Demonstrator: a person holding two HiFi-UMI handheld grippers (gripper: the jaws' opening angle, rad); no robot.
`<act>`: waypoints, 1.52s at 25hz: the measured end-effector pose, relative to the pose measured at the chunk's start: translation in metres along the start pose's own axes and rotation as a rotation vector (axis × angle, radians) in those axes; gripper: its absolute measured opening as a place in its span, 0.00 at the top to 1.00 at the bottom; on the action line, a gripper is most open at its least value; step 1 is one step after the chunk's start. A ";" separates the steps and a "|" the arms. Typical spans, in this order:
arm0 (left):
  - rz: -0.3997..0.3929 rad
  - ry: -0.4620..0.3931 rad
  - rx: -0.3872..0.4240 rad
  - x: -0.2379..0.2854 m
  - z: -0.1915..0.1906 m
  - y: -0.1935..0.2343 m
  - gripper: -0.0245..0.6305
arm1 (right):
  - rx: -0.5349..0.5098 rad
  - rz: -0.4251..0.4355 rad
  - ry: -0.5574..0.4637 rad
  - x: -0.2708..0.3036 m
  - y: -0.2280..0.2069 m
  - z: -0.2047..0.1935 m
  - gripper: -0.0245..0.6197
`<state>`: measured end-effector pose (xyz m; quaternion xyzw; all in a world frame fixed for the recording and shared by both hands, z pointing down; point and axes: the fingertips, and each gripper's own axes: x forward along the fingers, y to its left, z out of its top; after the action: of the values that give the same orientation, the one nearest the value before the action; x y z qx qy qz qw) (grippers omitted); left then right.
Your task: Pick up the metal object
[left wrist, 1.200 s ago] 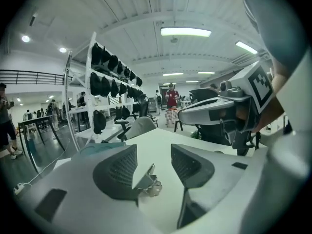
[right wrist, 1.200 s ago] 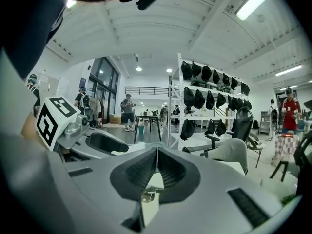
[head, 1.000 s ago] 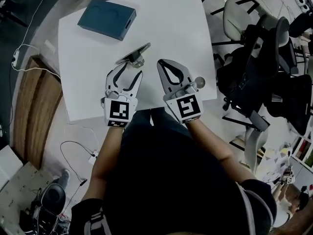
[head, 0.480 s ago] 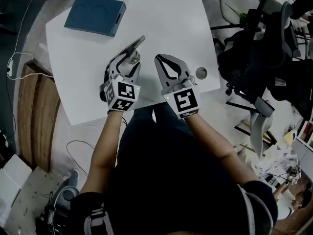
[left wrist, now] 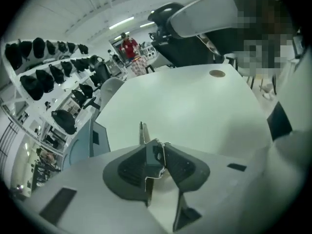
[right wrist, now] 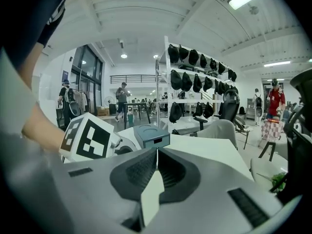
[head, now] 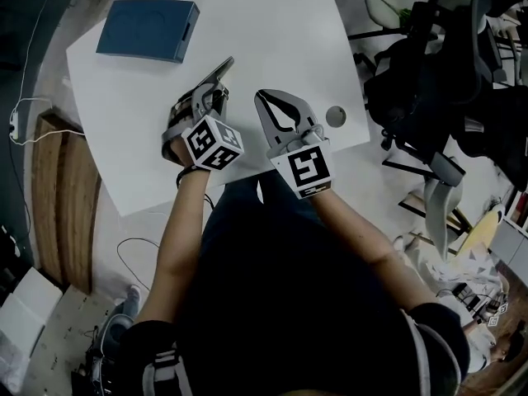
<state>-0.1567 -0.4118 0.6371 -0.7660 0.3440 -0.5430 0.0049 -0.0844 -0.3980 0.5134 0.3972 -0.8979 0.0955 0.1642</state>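
The metal object (head: 218,73), a thin flat grey strip with a bent end, stands tilted on the white table (head: 280,31). My left gripper (head: 206,95) is rolled onto its side around the strip's near end. Its jaws are closing. In the left gripper view the metal object (left wrist: 142,133) sits between the dark pads (left wrist: 127,168), which touch it on both sides at my left gripper (left wrist: 158,156). My right gripper (head: 264,99) lies just right of it, shut with nothing between its fingers. The right gripper view shows my right gripper (right wrist: 156,154) with its pads together.
A blue box (head: 147,30) lies at the table's far left corner. A small round grey disc (head: 335,116) rests near the table's right edge. Black chairs (head: 429,56) crowd the right side. A wooden board (head: 62,196) and cables lie on the floor at the left.
My left gripper has moved forward onto the metal object, rolled onto its side and drawn its jaws in on the strip. The right gripper has stayed shut beside it.
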 end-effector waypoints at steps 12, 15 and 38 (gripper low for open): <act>0.074 0.117 0.142 -0.014 -0.013 0.025 0.92 | 0.008 0.000 -0.024 -0.006 -0.002 0.008 0.92; 0.083 0.103 0.115 -0.023 -0.016 0.028 0.92 | 0.002 0.001 -0.036 -0.009 -0.001 0.013 0.92; 0.508 -0.523 -0.357 -0.226 0.062 0.103 0.92 | -0.143 0.008 -0.323 -0.047 0.013 0.141 0.92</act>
<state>-0.1979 -0.3924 0.3854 -0.7577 0.5985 -0.2429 0.0934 -0.0953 -0.4004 0.3644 0.3909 -0.9187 -0.0329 0.0453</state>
